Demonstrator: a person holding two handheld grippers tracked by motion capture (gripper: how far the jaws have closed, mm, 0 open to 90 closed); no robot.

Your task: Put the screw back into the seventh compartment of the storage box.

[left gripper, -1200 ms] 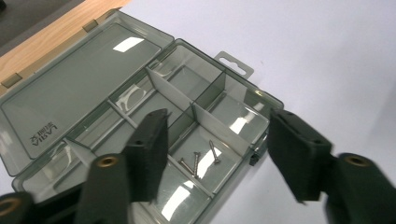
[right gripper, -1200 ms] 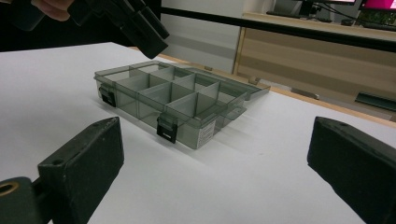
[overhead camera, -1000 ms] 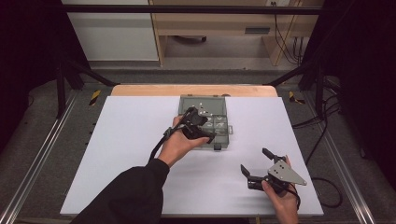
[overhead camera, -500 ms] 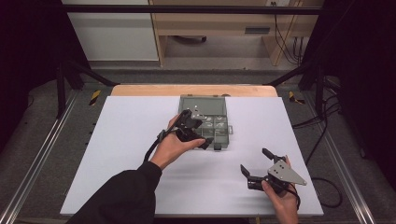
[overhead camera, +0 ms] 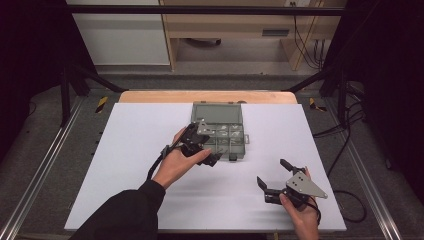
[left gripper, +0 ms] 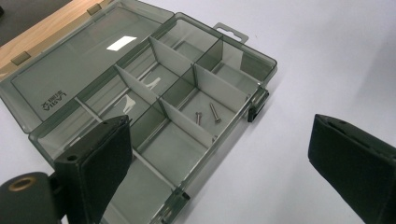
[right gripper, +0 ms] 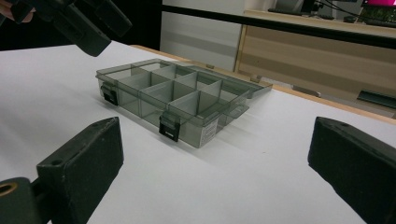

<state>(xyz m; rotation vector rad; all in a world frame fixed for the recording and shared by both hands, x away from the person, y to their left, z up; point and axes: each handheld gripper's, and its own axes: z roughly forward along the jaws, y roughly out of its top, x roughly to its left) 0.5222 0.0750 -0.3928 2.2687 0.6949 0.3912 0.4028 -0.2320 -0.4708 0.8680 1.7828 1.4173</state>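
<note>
Hovering over the near left corner of the box (overhead camera: 220, 131), the left tongs (overhead camera: 214, 159) have just been opening and now stand wide apart, nothing between them. Two screws (left gripper: 208, 113) lie in a compartment just ahead. Well apart on the tabletop (overhead camera: 125, 165), the right tongs (overhead camera: 272, 172) gape empty too.

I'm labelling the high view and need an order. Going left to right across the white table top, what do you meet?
Left gripper, with its jaws open and nothing between them, having just been opening → compartment box with its lid open → right gripper, jaws open, nearer the table's front edge.
</note>
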